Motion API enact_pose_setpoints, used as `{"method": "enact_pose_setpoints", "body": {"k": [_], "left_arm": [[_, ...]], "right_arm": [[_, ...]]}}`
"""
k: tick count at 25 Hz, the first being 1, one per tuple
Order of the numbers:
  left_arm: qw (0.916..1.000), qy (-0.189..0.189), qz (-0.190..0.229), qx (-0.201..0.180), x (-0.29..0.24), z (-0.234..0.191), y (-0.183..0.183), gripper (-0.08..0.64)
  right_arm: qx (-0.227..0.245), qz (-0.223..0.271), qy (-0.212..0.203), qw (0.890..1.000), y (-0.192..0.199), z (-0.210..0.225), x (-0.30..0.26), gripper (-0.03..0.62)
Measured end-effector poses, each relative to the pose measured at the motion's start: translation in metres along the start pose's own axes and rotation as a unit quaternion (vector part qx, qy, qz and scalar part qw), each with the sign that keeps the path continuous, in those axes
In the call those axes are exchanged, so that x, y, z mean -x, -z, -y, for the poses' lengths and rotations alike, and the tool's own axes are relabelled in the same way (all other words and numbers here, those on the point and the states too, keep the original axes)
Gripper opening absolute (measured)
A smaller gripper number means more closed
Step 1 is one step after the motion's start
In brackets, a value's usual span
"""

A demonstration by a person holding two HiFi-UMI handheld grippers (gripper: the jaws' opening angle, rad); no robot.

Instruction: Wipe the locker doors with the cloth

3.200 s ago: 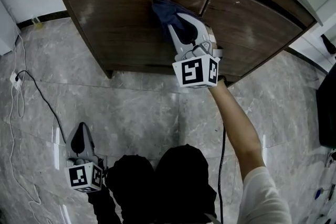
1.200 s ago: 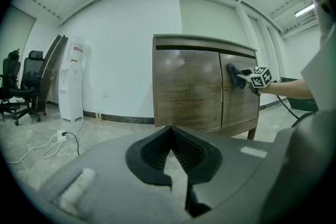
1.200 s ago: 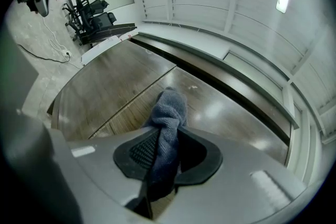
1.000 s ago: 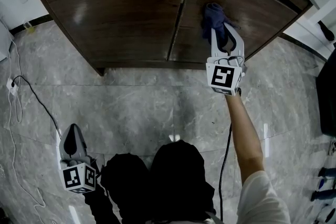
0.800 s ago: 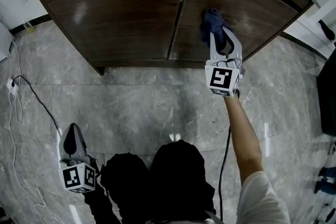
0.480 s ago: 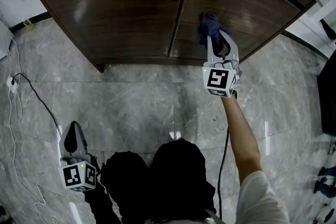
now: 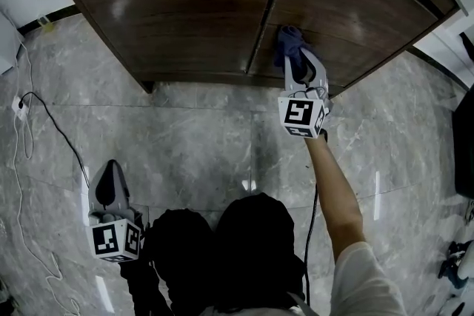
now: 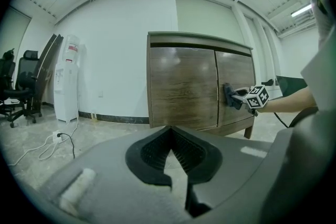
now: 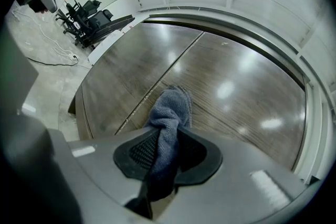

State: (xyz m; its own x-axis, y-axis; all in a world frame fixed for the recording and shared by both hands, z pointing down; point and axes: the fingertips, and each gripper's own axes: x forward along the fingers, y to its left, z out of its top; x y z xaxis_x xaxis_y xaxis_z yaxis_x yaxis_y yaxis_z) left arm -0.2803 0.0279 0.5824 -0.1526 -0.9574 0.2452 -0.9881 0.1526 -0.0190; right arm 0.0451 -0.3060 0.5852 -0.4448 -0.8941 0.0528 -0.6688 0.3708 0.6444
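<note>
The cloth [image 9: 167, 128] is a blue-grey terry rag with a looped, nubbly pile, bunched into a soft wad. In the head view it sits at about one o'clock [image 7: 291, 48]. There it is pressed against the right locker door [image 7: 355, 4], low on the panel and just at three o'clock of the seam between the two doors. The right gripper [image 7: 293, 59] has its ribbed black fingers [image 9: 137, 152] clamped on the rag's twisted middle. The free end bulges out ahead of the tips onto the wood.

Both doors are flat panels of dark brown wood grain with a glossy finish that throws back pale spots of ceiling light. The left locker door [image 7: 170, 4] lies at eleven o'clock of the cloth. The cabinet stands on short legs over a floor [image 7: 192, 137] of grey, veined, marble-like tiles.

The right arm reaches out nearly straight from the white sleeve [image 7: 370, 277], bare forearm [image 7: 333, 189] extended. The gripper aims flat at the door, with its marker cube [image 7: 300, 116] toward the person.

The left gripper [image 7: 111, 168] hangs low at seven o'clock in the head view, well apart from the cabinet, pointing toward it. Its own view shows the fingers [image 8: 157, 149] closed tip to tip with nothing between them.

A thin black cable [image 7: 59, 133] trails over the tiles at nine o'clock.
</note>
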Motion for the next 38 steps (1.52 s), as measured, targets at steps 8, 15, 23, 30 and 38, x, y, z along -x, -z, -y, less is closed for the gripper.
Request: {"method": "enact_pose_setpoints", "body": {"k": [8,15,23,30,38], "left_arm": [[0.9998,0.021,0.002,0.002,-0.016,0.014,-0.003,0.0],[0.9993,0.037,0.005,0.0,-0.03,0.023,-0.01,0.0],[0.9984,0.055,0.012,0.001,-0.042,0.036,-0.017,0.0],[0.9971,0.074,0.017,-0.002,-0.047,0.048,-0.021,0.0],[0.9973,0.071,0.019,0.006,-0.042,0.043,-0.02,0.0]], "right_arm": [[-0.007,-0.003,-0.024,1.0,-0.003,-0.031,-0.011,0.08],[-0.01,-0.008,-0.045,0.999,-0.003,-0.057,-0.017,0.079],[-0.011,-0.008,-0.065,0.998,-0.006,-0.084,-0.025,0.078],[-0.009,-0.006,-0.083,0.997,-0.015,-0.105,-0.032,0.079],[-0.004,0.01,-0.108,0.994,-0.038,-0.134,-0.044,0.079]]}}
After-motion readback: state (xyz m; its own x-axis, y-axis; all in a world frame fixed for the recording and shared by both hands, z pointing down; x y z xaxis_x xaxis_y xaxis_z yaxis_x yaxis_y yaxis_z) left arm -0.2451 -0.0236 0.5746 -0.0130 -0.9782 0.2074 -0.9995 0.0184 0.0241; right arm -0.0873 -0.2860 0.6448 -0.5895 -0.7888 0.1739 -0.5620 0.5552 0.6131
